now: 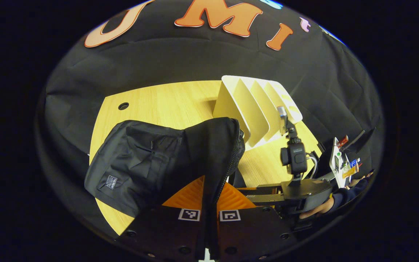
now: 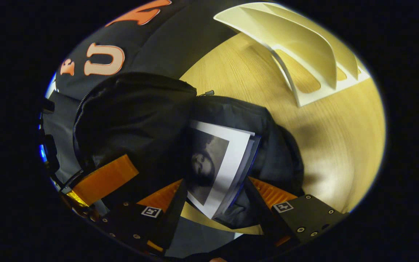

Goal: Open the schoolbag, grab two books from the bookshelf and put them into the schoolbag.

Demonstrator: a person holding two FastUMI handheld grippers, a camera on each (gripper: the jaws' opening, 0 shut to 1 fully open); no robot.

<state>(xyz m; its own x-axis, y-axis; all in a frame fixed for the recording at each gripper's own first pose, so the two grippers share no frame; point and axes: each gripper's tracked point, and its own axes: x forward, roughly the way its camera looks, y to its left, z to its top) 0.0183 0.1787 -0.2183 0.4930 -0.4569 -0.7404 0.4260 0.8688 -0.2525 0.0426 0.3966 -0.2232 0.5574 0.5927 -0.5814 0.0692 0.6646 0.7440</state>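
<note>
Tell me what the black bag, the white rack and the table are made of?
The schoolbag looks like soft matte woven fabric: it creases and sags. The bookshelf seems smooth cream-white plastic or painted board; its thin dividers keep their shape. The table looks like pale wood, perhaps laminate: fine straight grain lines.

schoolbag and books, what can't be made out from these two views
- Inside of the schoolbag: left gripper view, hidden by its own flap, which the left tool pinches.
- Books: right gripper view, lower ends hidden behind the bag rim; how many there are cannot be told.
- Right tool: grip on the books unclear.
- Shelf: top cut off by the edge.
</note>
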